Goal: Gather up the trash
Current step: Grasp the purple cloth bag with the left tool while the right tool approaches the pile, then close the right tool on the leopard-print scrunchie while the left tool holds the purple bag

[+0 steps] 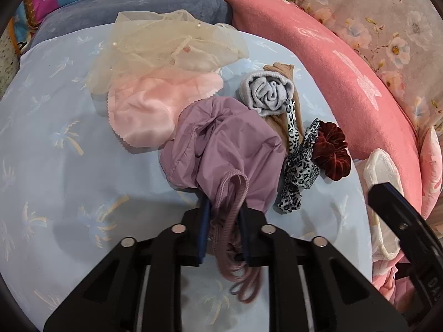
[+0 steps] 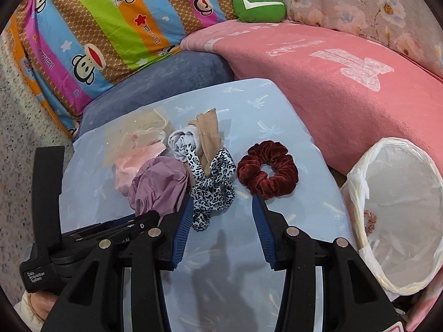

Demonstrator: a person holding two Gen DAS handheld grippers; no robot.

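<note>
Left tool (image 1: 223,231): I see its blue pads nearly together, pinched on the mauve cord and gathered edge of the purple drawstring pouch (image 1: 224,144); loops of cord hang below the pads.
Right tool (image 2: 221,224): I see it part open with nothing between the pads; its left fingertip sits at the edge of the leopard-print scrunchie (image 2: 211,186), its right fingertip just short of the dark red velvet scrunchie (image 2: 267,168).
Surface: everything lies on a pale blue cloth (image 1: 55,166) printed with palm trees; I cannot tell what is under it.
Purple drawstring pouch: crumpled, nearest my left tool, overlapping the pink satin cloth (image 1: 144,110) on its left side.
Leopard-print scrunchie: just right of the pouch, touching the dark red velvet scrunchie in the left wrist view.
Bin: a round bin with a white plastic liner (image 2: 393,207) stands off the right edge of the cloth, with one small brownish item in the bottom.
Middle ground: a rolled grey sock (image 1: 267,94) rests on a tan ribbed sock (image 2: 206,127), behind the pouch.
Farther back: a sheer cream tulle piece (image 1: 163,44) with pearl beads lies partly over the pink satin cloth.
Background: a blue-grey cushion (image 2: 166,77), a pink blanket (image 2: 346,88), a striped monkey-print pillow (image 2: 105,22) and a green plush item (image 2: 259,5).
</note>
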